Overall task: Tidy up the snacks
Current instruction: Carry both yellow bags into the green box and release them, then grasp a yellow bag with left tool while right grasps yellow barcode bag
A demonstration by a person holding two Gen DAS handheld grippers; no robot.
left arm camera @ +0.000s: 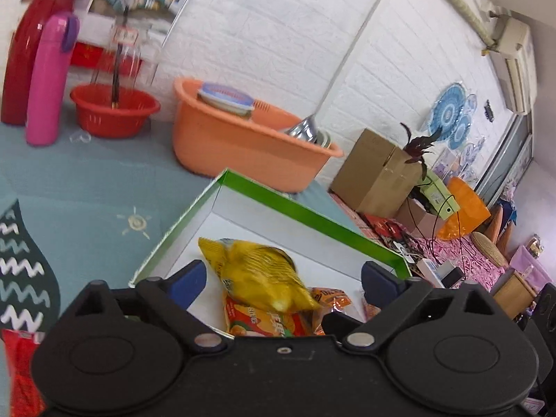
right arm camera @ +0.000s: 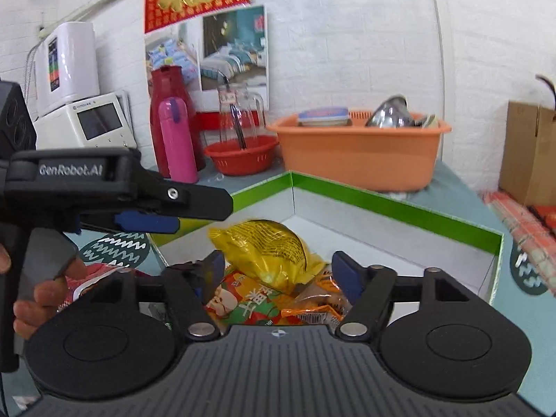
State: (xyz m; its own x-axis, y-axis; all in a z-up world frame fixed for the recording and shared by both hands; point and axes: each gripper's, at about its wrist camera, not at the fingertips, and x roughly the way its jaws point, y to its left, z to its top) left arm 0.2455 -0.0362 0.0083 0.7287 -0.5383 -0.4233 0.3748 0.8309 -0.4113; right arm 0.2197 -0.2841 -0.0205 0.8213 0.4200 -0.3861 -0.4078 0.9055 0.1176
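Both grippers hover over a shallow white box with a green rim [right arm camera: 389, 205] that sits on a blue-green counter [left arm camera: 87, 187]. The left gripper [left arm camera: 283, 279] has its blue-padded fingers spread wide apart, and nothing is pressed between them; a yellow snack bag [left arm camera: 257, 271] lies in the gap below, inside the box, atop a red and orange packet [left arm camera: 264, 321]. The right gripper [right arm camera: 276, 276] likewise stands fully apart, its pads clear of the same yellow snack bag [right arm camera: 267, 250], which rests on a small heap of orange and green packets [right arm camera: 257, 307] in the near corner of the box. In the right wrist view the left gripper [right arm camera: 194, 212] reaches in from the left edge, held by a hand [right arm camera: 38, 295], just beside the box's rim, with a red packet [right arm camera: 93, 274] lying on the counter beneath it. Behind the box, against a white brick wall, stand an orange basin [right arm camera: 358, 153] holding metal ware, a small red basket [right arm camera: 243, 154], a pink bottle [right arm camera: 177, 139] and a dark red flask [right arm camera: 170, 104]. A cardboard box [left arm camera: 375, 170] sits off to the right, well apart from the snacks.
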